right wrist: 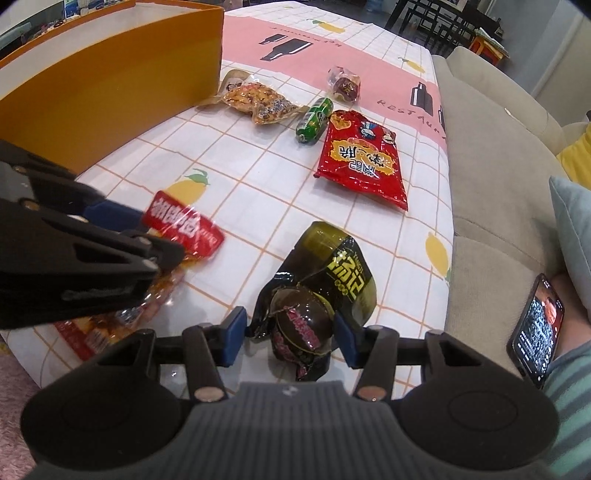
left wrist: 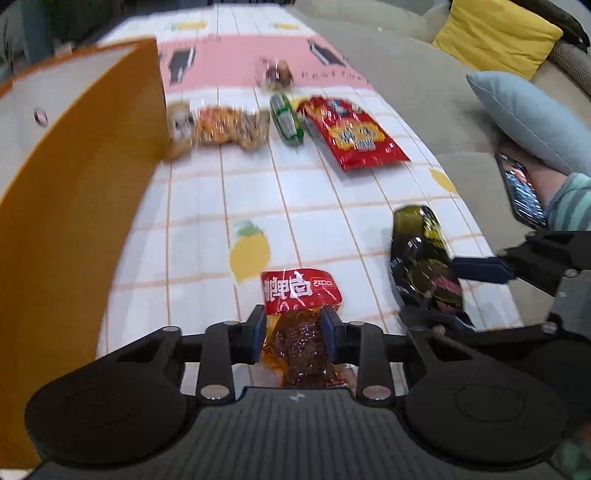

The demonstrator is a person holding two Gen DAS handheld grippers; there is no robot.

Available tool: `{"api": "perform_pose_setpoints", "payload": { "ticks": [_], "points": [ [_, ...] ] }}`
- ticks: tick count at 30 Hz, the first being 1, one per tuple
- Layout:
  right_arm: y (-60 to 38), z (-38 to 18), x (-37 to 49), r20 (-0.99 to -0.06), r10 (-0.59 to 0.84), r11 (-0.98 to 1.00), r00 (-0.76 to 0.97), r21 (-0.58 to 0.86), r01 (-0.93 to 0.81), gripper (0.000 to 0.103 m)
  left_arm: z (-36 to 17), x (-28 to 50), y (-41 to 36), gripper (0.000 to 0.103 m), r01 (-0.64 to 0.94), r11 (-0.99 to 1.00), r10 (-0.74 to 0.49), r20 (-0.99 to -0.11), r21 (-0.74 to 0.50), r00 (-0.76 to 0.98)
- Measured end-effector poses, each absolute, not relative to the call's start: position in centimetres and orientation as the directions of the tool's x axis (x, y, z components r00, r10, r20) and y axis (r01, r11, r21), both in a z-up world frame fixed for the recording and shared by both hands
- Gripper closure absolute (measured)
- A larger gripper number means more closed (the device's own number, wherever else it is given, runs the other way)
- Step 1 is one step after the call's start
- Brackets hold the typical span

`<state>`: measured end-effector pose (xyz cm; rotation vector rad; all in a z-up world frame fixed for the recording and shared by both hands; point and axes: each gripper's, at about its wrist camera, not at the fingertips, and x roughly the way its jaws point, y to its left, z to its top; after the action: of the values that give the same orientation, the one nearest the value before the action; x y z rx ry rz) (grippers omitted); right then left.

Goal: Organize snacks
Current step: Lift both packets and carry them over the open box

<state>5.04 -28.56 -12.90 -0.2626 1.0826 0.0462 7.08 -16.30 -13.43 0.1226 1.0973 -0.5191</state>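
My left gripper [left wrist: 293, 334] is shut on a red-topped meat snack packet [left wrist: 299, 295], also seen in the right wrist view [right wrist: 184, 223]. My right gripper [right wrist: 290, 338] has its pads around a dark green and black snack packet [right wrist: 332, 280], which also shows in the left wrist view [left wrist: 424, 254]; the pads touch its crumpled near end. An orange box [right wrist: 110, 74] stands at the left, and shows in the left wrist view [left wrist: 74, 184]. Further off lie a large red bag [right wrist: 362, 158], a green roll [right wrist: 314, 118], a clear nut pack [right wrist: 258, 99] and a small dark red packet [right wrist: 345, 85].
The table has a checked cloth with lemons [right wrist: 229, 155] and a pink band at the far end. A beige sofa [right wrist: 491, 166] runs along the right with a yellow cushion [left wrist: 495, 33] and a pale blue cushion [left wrist: 532, 114]. A phone [right wrist: 535, 325] lies on a person's lap.
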Motion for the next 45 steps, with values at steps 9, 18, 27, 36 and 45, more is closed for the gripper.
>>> {"api": "perform_pose_setpoints", "payload": {
  "ticks": [9,18,27,36,45],
  "points": [
    [-28.8,-12.8,5.0,-0.880,-0.080,0.973,0.467,-0.171,-0.155,0.053,-13.0,5.8,-14.7,0.020,0.356,0.918,-0.272,-0.933,-0.176,0.238],
    [-30.3,-12.2,4.9,-0.890,-0.080,0.988,0.449,-0.131,-0.084,0.053,-14.3,4.6,-16.2,0.018,0.364,0.926,-0.218,-0.932,-0.104,0.288],
    [-31.1,-12.2,5.2,-0.896,-0.062,0.995,0.440,-0.092,-0.047,0.052,-14.6,3.8,-17.5,0.012,0.419,0.905,-0.226,-0.919,-0.075,0.324],
    [-30.8,-12.3,5.2,-0.897,-0.061,0.994,0.439,-0.093,-0.052,0.052,-15.0,2.5,-18.6,0.025,0.506,0.863,-0.235,-0.889,-0.004,0.394],
    [-30.5,-12.2,5.1,-0.895,-0.055,0.993,0.443,-0.094,-0.067,0.052,-14.6,3.1,-17.5,0.043,0.505,0.861,-0.283,-0.879,-0.057,0.383]
  ]
}}
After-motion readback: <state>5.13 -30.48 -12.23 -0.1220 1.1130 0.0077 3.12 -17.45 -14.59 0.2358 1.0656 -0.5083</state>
